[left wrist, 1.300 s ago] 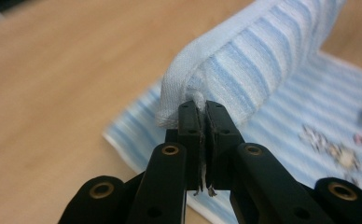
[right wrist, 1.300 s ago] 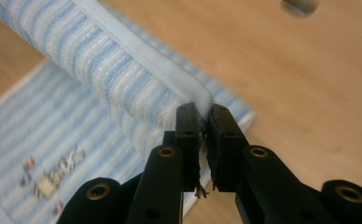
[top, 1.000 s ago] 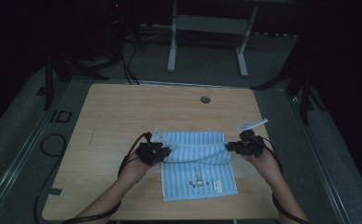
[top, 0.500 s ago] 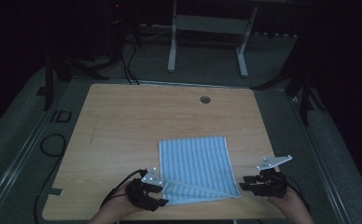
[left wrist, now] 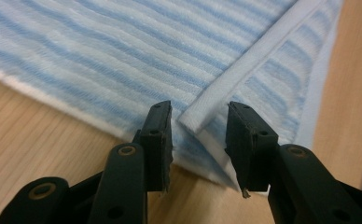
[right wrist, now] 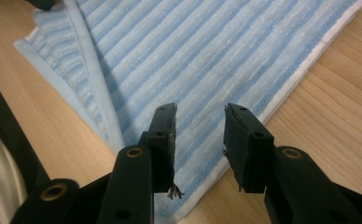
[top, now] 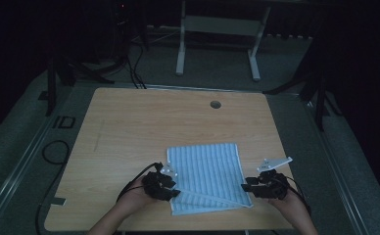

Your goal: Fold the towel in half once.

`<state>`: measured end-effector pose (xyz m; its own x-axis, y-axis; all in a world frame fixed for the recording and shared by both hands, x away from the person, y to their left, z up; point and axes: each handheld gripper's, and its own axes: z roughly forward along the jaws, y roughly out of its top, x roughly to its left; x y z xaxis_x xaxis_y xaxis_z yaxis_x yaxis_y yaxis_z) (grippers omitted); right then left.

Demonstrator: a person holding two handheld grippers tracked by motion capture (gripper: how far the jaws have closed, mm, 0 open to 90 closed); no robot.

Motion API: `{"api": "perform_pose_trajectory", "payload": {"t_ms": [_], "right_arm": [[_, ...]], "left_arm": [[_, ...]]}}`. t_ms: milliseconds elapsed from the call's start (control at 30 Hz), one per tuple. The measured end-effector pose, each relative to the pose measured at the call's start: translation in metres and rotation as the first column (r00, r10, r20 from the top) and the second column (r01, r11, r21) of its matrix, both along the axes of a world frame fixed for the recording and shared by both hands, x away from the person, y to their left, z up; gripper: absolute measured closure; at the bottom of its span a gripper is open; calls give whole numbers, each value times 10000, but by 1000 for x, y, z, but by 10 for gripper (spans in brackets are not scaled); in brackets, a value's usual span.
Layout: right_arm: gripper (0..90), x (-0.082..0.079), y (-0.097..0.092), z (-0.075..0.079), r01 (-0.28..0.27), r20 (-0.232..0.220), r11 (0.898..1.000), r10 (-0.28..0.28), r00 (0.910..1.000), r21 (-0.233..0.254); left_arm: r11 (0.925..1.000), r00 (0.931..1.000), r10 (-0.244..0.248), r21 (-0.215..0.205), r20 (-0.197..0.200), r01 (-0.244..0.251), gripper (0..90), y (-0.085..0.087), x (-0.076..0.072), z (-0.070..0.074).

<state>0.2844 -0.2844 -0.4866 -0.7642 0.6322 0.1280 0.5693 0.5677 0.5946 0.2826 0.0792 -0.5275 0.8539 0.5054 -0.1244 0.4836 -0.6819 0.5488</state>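
Blue striped towel (top: 205, 176) lies flat on the near half of the wooden table (top: 144, 122), folded over, long axis running away from the person, stripes along that same axis; a loose hem edge cuts a slanted line across its near end. Both grippers sit at the 2 near corners: left gripper (top: 167, 182) touching or just over the near-left corner, right gripper (top: 250, 187) just beside the near-right corner. Each hand is nearest its own corner, so neither has an edge on reach; the towel spreads away from both, toward the far side of the table. In the left gripper view the left gripper (left wrist: 198, 135) has its jaws spread, having just been closing a little, with the folded hem corner of the towel (left wrist: 170, 51) sitting in the gap between them, pads not pressing on it. In the right gripper view the right gripper (right wrist: 198, 135) is also spread, steady, with the flat towel (right wrist: 207, 60) below and between the jaws, no pinch; its white side edge runs diagonally toward the upper right. My read: corners released, fold laid down, next grab would need a fresh edge, probably the near end or a side. Hard to tell: how many layers are stacked, whether the left jaw tips touch cloth or table, and the high view is dim, with the hands cut off at the bottom of the frame.
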Motion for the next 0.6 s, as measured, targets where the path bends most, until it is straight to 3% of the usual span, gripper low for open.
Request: {"api": "perform_pose_trajectory", "payload": {"t_ms": [167,267,400,567,600], "right_arm": [[637,1,2,-4,56,9,9999,-56,10000,-116],[638,1,1,-5,101,-29,9999,-101,9999,-136],[641,0,-1,-3,120,48,9999,-119,9999,-109],[641,-1,-4,-1,227,102,9997,-227,9997,-71],[641,-1,-4,-1,244,101,9997,-243,9997,-74]], "left_arm": [[9981,9978,-355,519,558,326,671,-10,-6,-6],[9988,9973,-214,455,696,183,804,-10,-8,-5],[9999,9978,-133,-52,646,136,818,-7,-13,7],[9981,9972,-376,-468,649,407,800,-2,-29,25],[9971,9976,-506,-537,480,531,794,-2,-32,26]]}}
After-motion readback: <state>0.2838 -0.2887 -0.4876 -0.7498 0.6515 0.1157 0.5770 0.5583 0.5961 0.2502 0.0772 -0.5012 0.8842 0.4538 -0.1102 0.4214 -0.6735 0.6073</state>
